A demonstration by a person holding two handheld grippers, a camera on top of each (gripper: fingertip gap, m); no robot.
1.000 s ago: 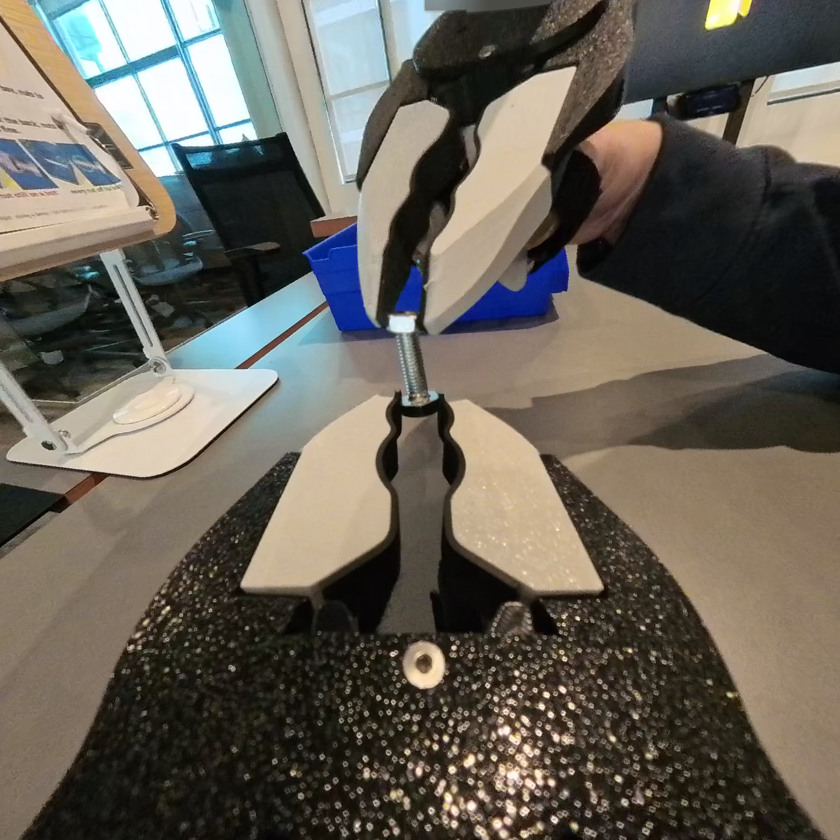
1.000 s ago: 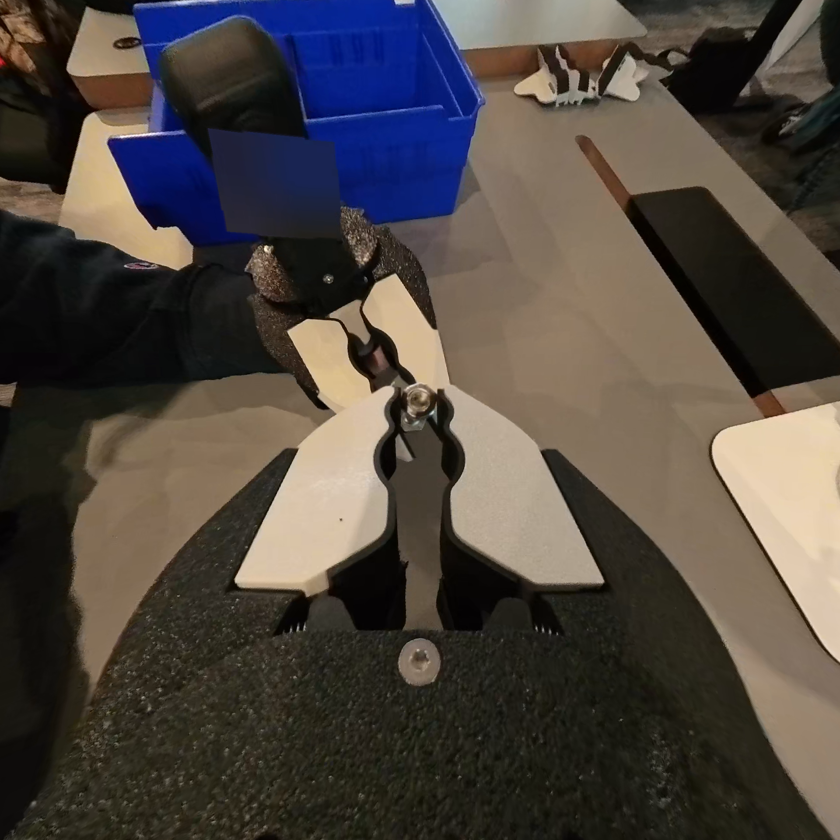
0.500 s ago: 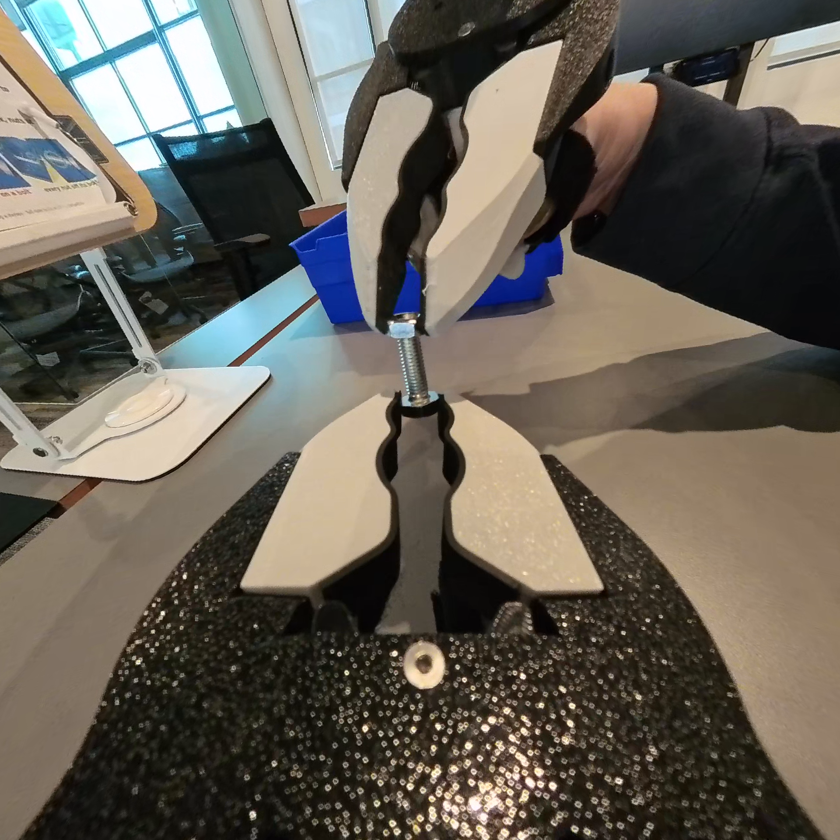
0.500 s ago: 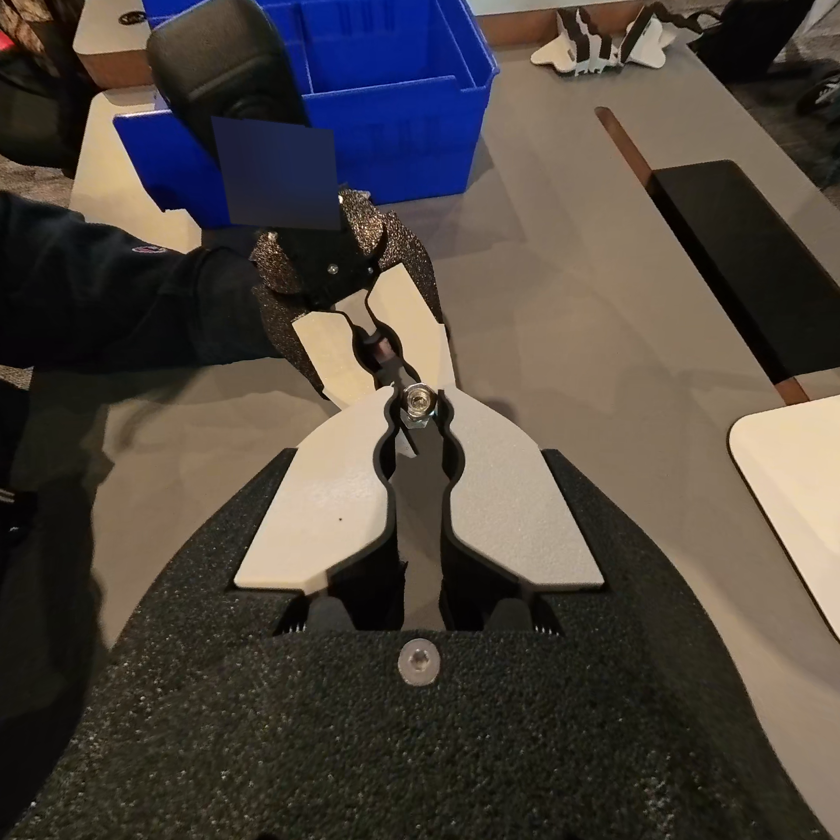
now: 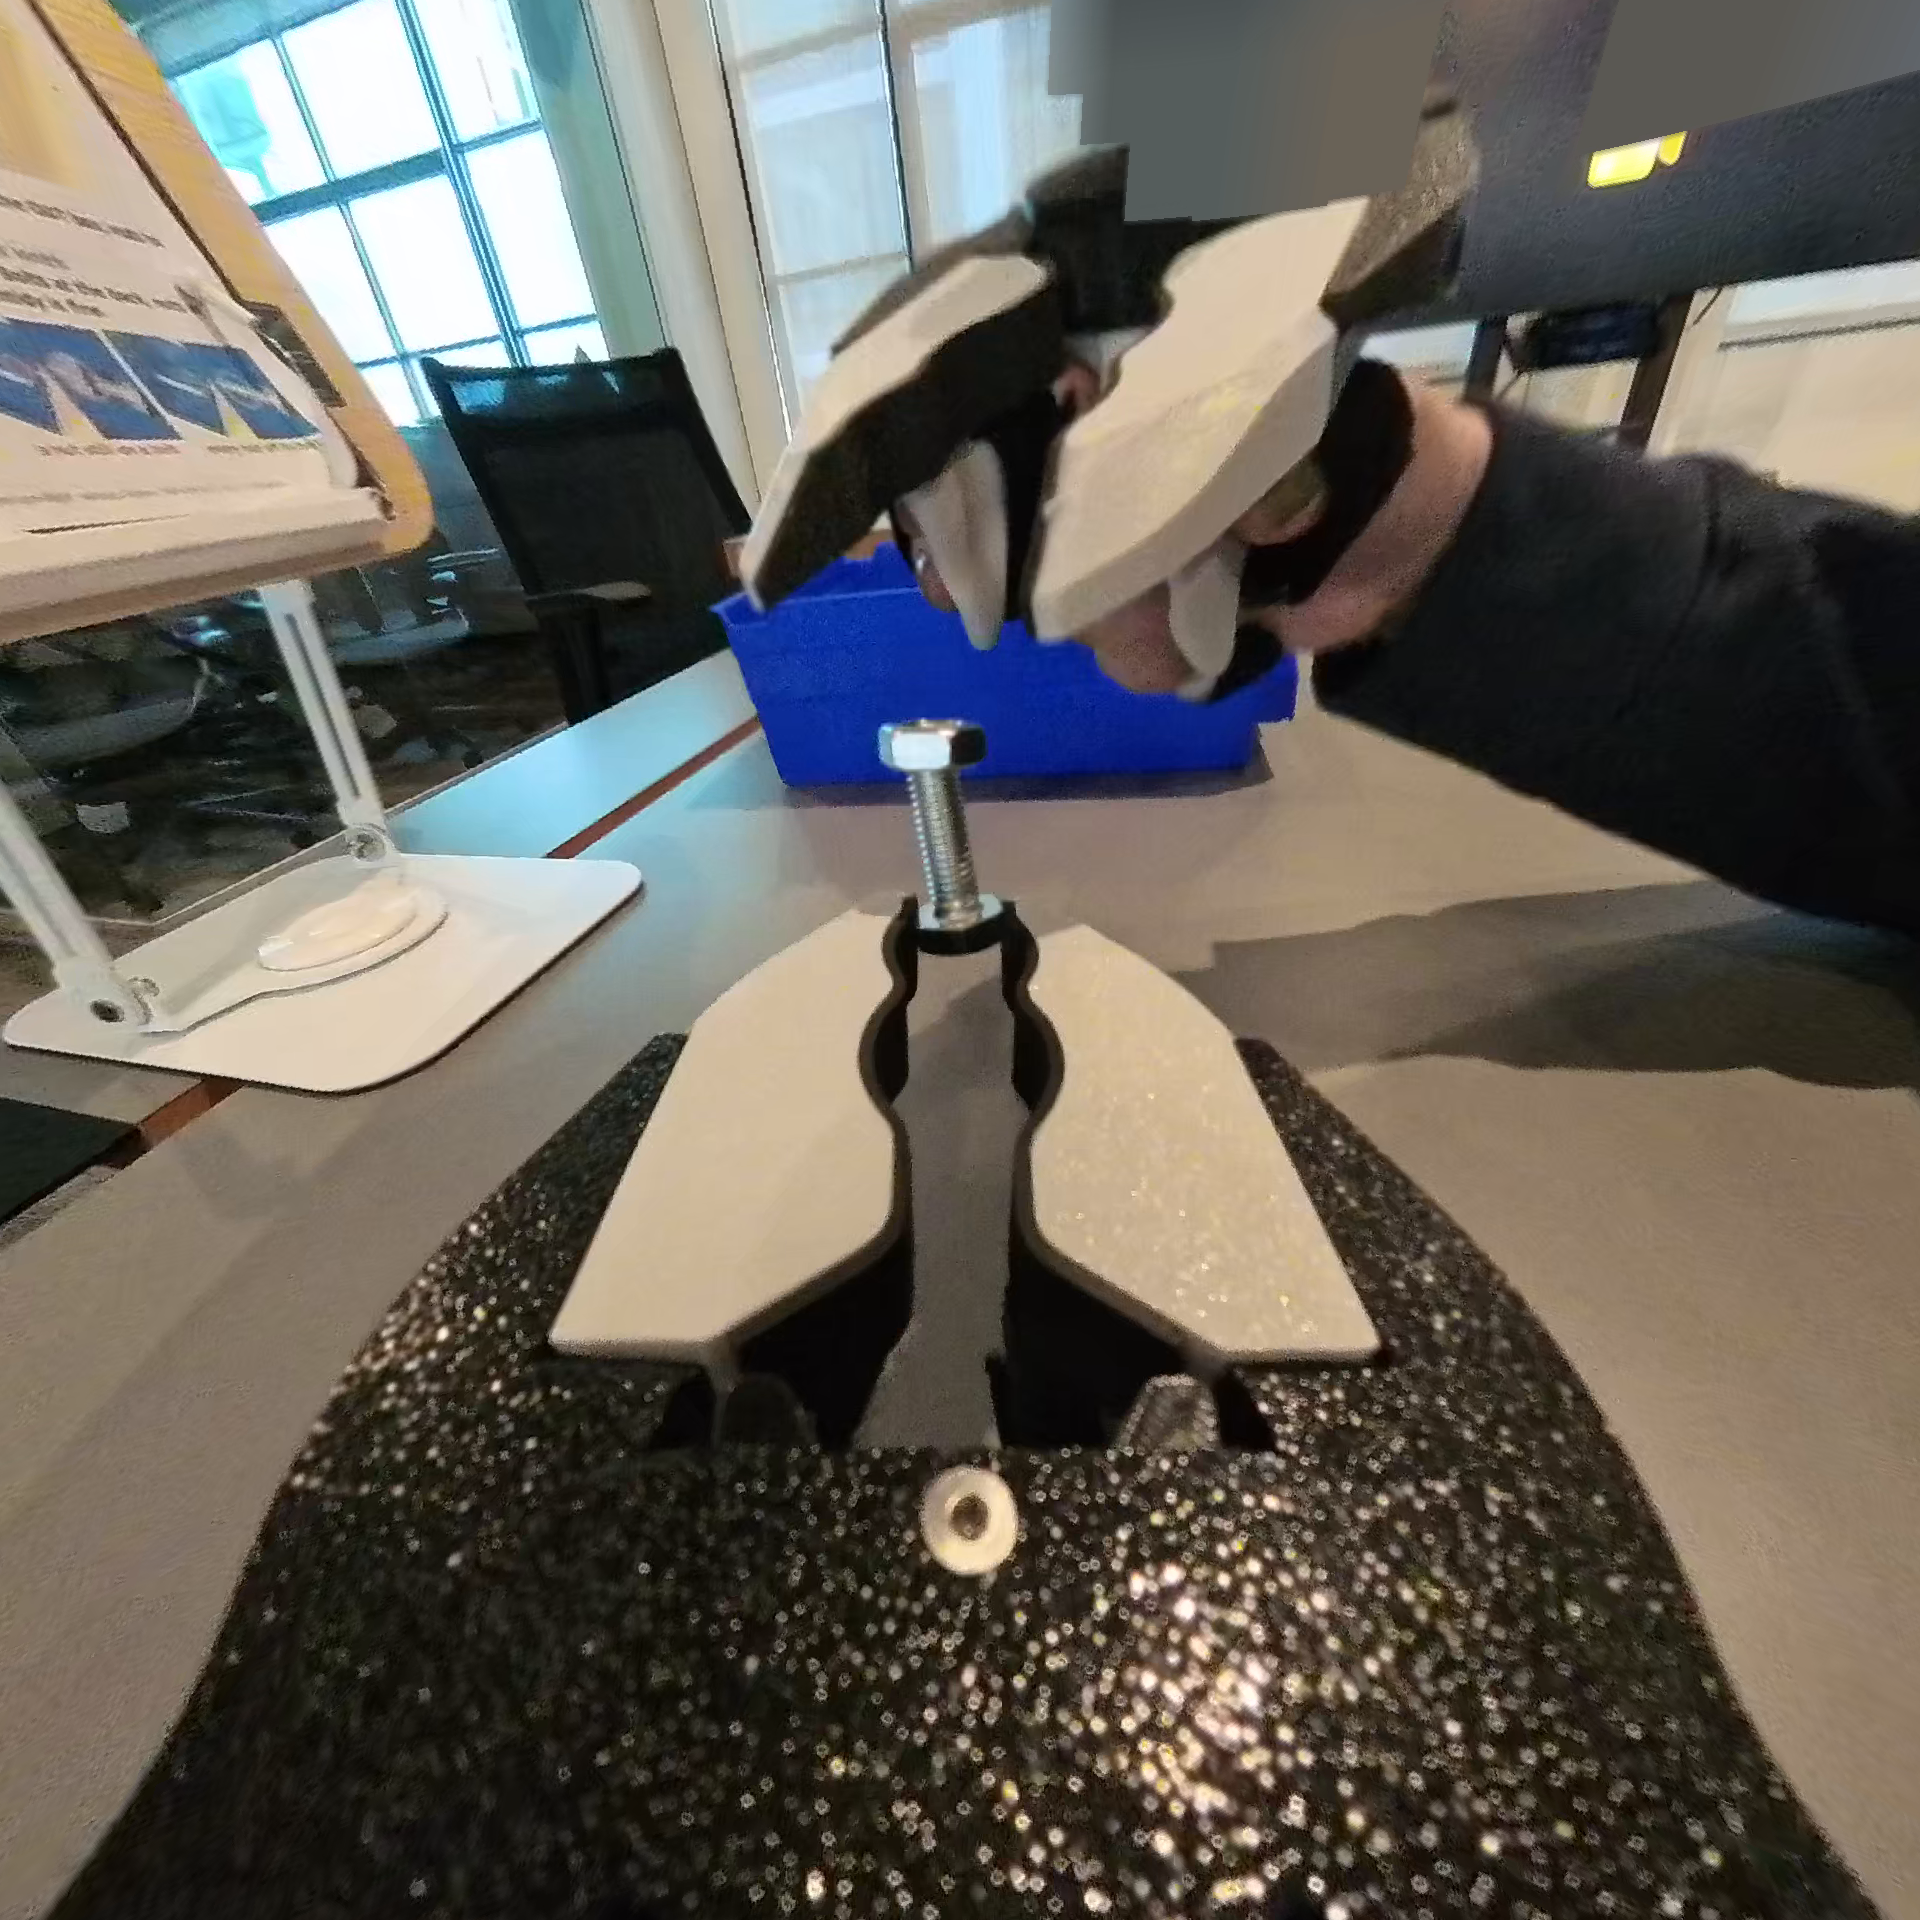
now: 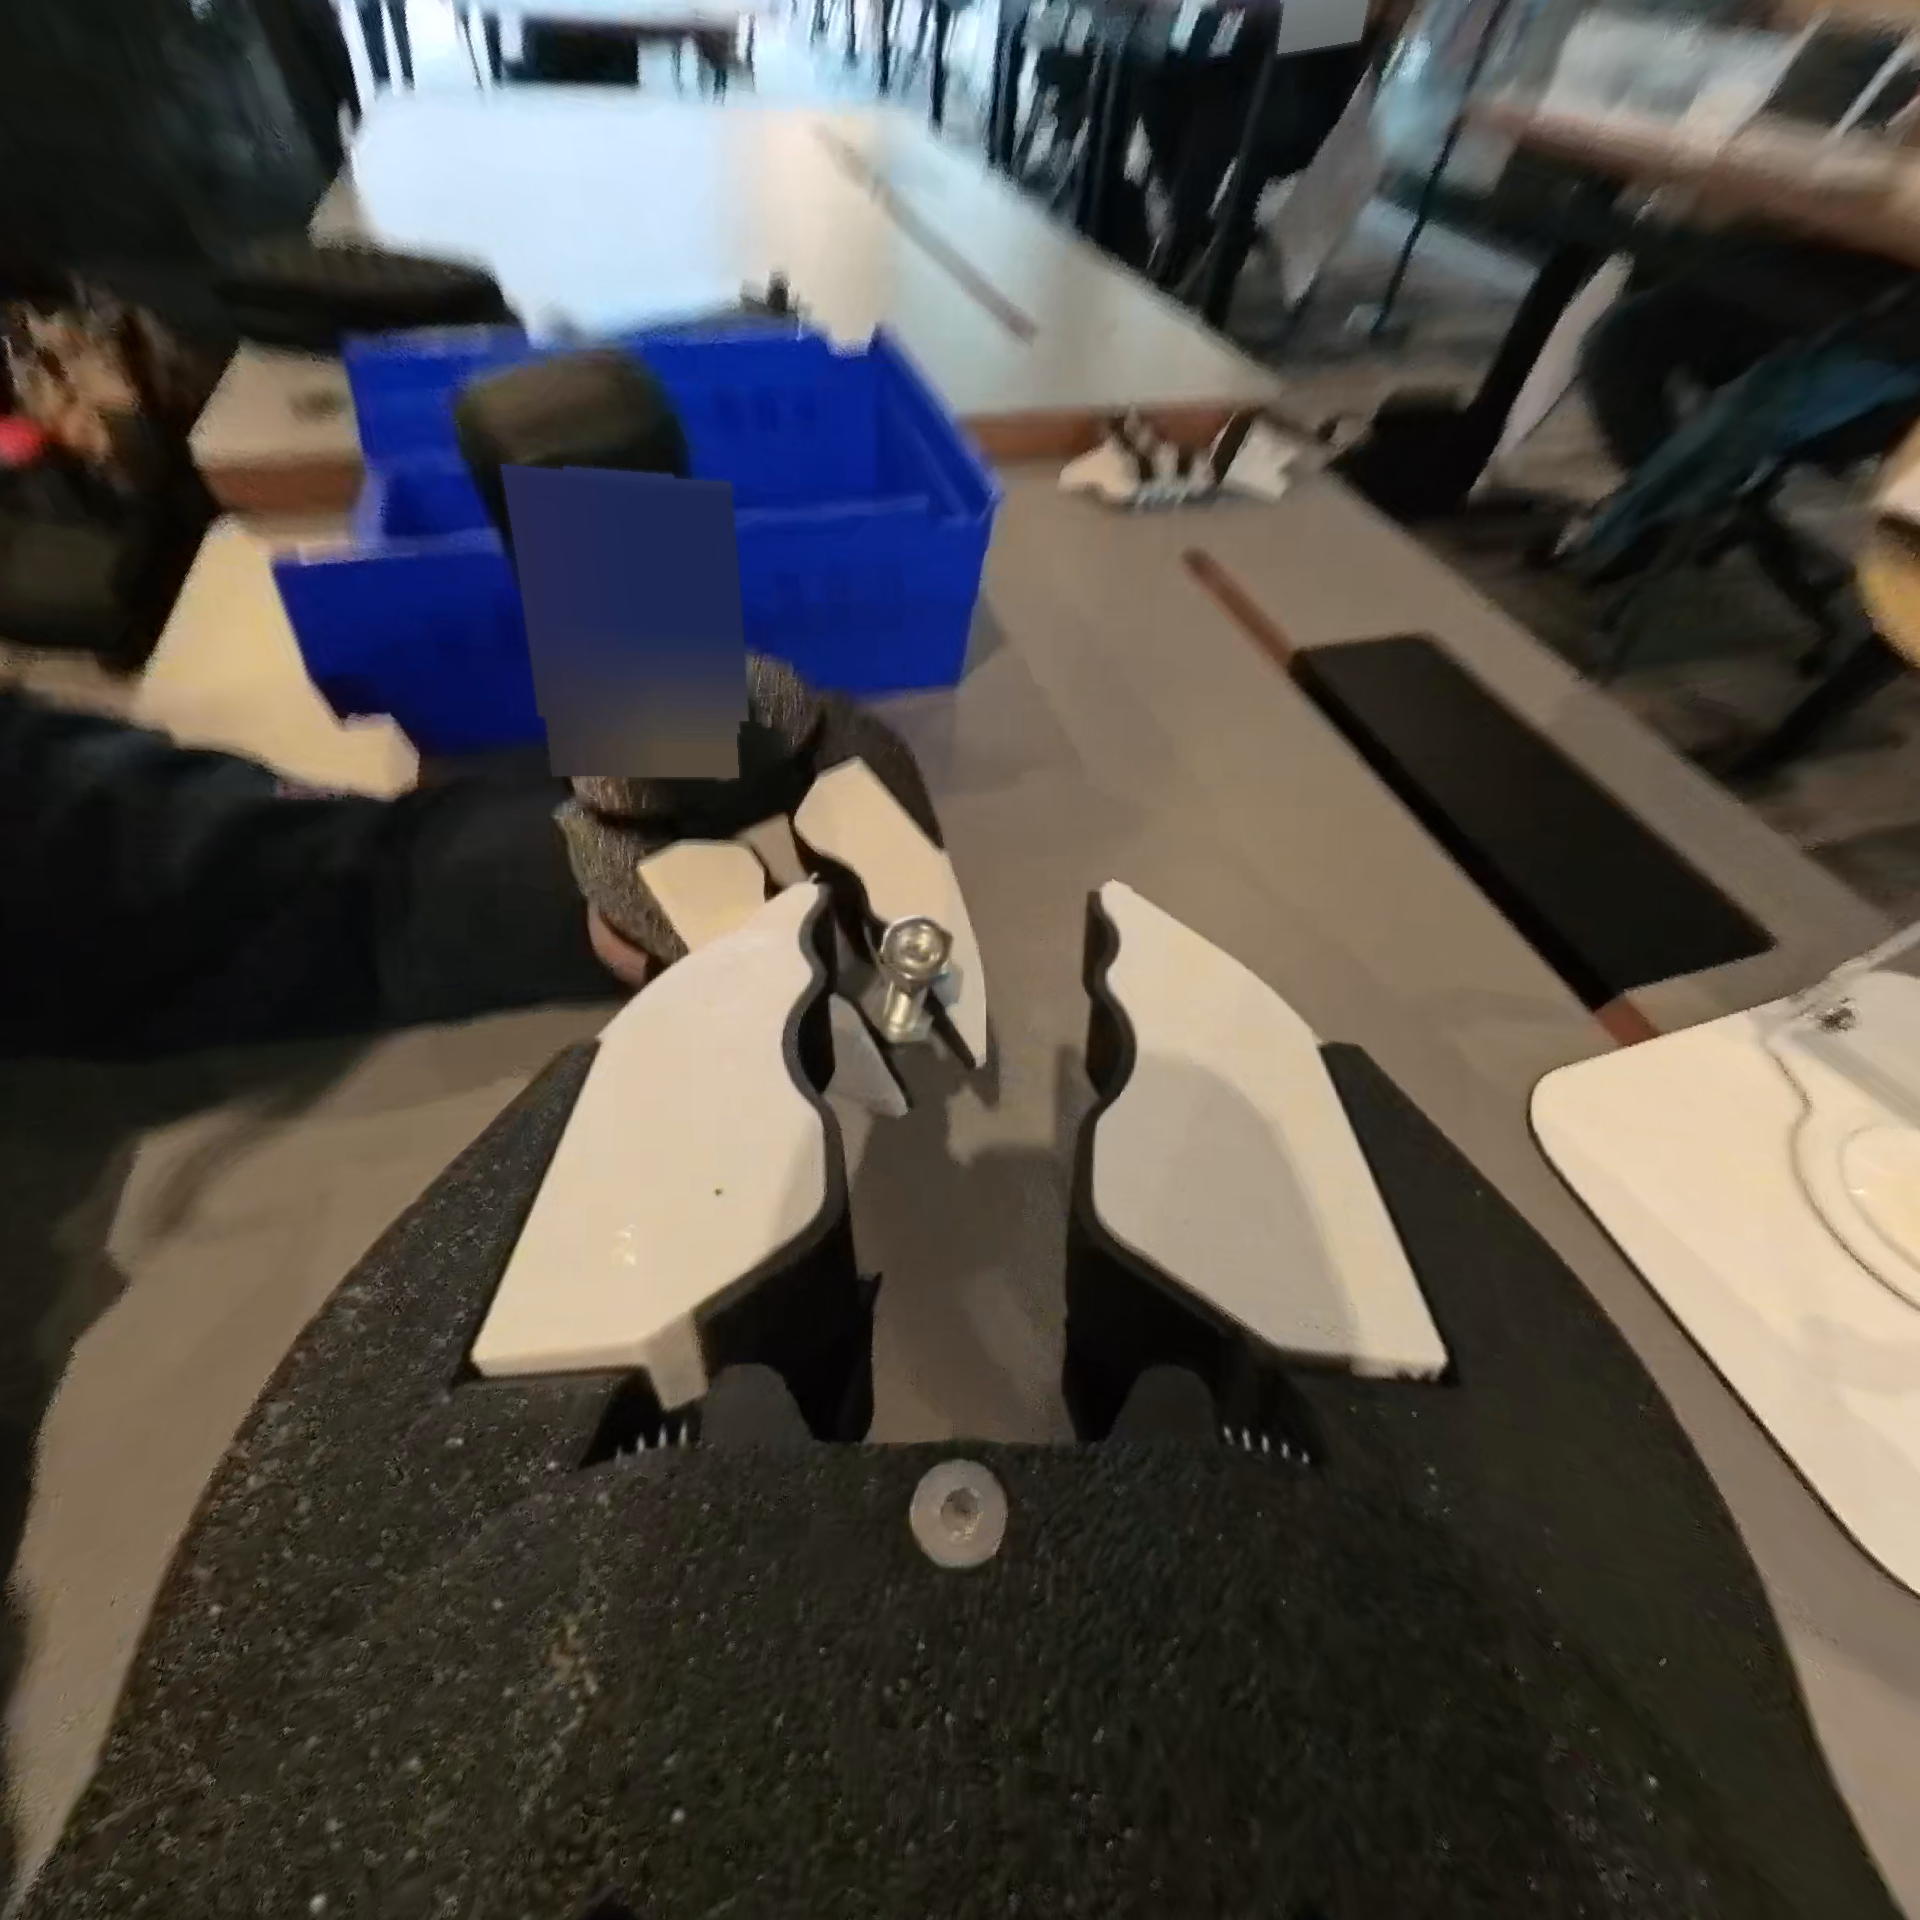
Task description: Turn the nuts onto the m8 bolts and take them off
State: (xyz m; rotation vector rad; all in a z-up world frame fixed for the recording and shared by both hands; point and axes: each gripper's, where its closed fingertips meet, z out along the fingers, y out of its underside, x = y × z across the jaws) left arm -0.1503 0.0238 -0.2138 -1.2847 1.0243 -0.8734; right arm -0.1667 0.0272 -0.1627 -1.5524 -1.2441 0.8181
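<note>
A wide grey table fills the scene before me. At its far side sits a blue bin, and on the left stands a white stand base carrying a tilted board with printed sheets.

My left claw reaches out low over the table, its two fingertips pinching a silver nut. A silver bolt stands upright out of that nut, threaded shaft down and hex head on top, in front of the blue bin.

My right claw hangs above and beyond the bolt, spread wide, with nothing between its white fingers. Seen from it, the bolt head lies just off the inner edge of its left finger, clear of both.
</note>
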